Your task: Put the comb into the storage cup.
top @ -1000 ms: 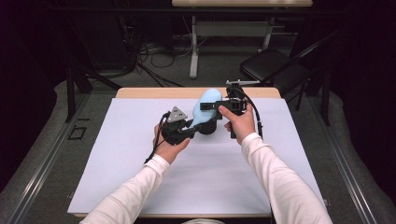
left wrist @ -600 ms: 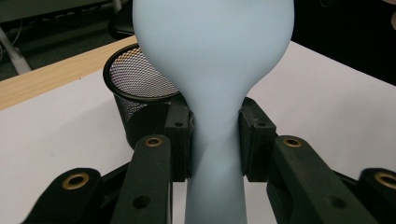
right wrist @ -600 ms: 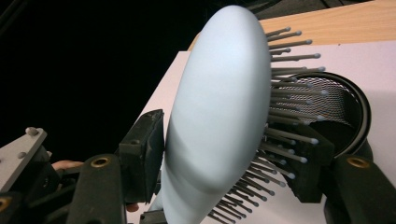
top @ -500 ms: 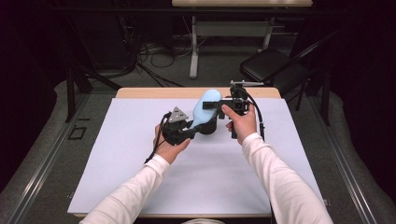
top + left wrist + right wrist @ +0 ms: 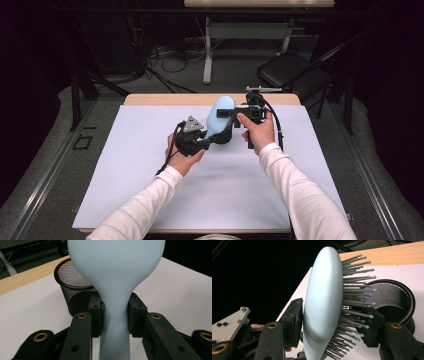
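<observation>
The pale blue hairbrush hovers beside the mesh cup. The left gripper pinches its stiff handle; the right gripper's jaws have just been closing across head and springy bristles. Light, probably slippery; the handle is the safer hold.

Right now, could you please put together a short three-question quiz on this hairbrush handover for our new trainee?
1. True or false: the left gripper clamps the pale blue hairbrush by its narrow handle.
2. Which part of the brush sits between the right gripper jaws? A) the handle end B) the head, back against one jaw and bristles toward the other C) nothing
3. Fill in: behind the brush, on the white table cover, stands a black mesh ____.

Key: 1 true; 2 B; 3 cup. The right jaws have just been closing, with the brush head between them.
</observation>
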